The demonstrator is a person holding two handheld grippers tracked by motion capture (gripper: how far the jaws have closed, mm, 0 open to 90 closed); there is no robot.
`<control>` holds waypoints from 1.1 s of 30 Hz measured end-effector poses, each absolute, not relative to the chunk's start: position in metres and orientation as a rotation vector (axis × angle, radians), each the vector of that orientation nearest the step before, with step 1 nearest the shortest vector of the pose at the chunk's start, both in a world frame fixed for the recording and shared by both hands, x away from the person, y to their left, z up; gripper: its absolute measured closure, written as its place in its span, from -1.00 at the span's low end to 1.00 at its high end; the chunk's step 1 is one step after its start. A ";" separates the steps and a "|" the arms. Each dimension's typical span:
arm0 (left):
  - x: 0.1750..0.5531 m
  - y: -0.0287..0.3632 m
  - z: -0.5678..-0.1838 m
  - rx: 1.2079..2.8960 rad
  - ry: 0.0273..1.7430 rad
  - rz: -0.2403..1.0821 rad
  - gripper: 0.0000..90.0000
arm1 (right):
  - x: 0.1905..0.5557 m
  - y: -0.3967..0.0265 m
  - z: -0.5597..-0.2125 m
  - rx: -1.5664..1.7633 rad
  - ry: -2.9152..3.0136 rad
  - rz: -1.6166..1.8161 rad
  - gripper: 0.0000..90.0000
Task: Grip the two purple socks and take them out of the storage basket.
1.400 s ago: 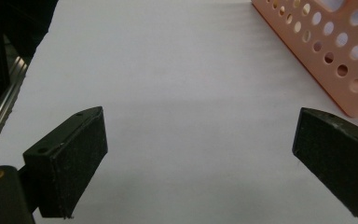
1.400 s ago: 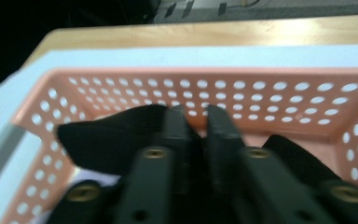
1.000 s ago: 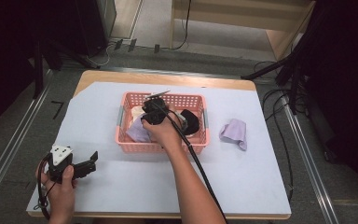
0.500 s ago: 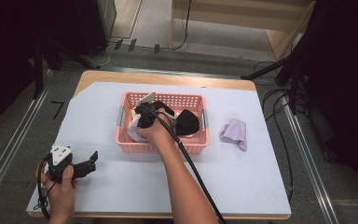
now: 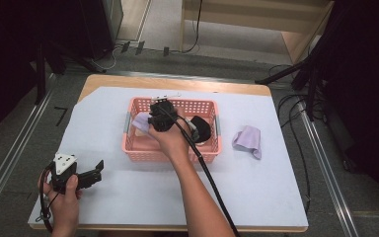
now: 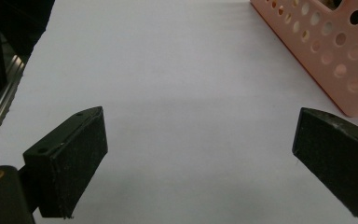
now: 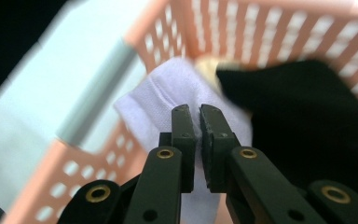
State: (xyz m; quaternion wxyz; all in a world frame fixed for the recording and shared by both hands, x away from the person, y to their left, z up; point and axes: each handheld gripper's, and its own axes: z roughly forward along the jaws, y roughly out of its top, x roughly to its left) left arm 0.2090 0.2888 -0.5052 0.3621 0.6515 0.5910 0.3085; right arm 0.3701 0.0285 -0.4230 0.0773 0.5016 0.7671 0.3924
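While right gripper (image 5: pixel 154 117) works inside pink basket (image 5: pixel 208 154), left gripper (image 5: pixel 94 173) rests idle on table, high view. Left gripper view: jaws spread wide, nothing btwn. Right gripper view: jaws pinching lavender cloth (image 7: pixel 168 100) beside black cloth (image 7: pixel 298 121). Risk: thin pinch slips, or cloth snags basket rim.

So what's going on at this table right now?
A person is working with a handheld two-jaw gripper in each hand. The right gripper reaches into the pink perforated plastic basket and is shut on a pale lilac cloth, next to a black cloth in the same basket. The left gripper rests open on the white table cover, holding nothing. A second lilac cloth lies on the cover to the right of the basket.
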 end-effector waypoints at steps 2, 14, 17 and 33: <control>0.209 0.289 -0.505 1.682 1.520 0.795 -0.91 | 0.366 0.023 -0.415 1.466 2.238 1.248 0.90; 0.209 0.289 -0.505 1.677 1.520 0.797 -0.91 | 0.351 -0.016 -0.395 1.147 1.918 1.485 0.90; 0.209 0.289 -0.505 1.677 1.521 0.797 -0.91 | 0.350 -0.028 -0.394 1.115 1.840 1.496 0.90; 0.209 0.288 -0.506 1.672 1.522 0.807 -0.91 | 0.341 -0.101 -0.393 1.106 1.612 1.494 0.90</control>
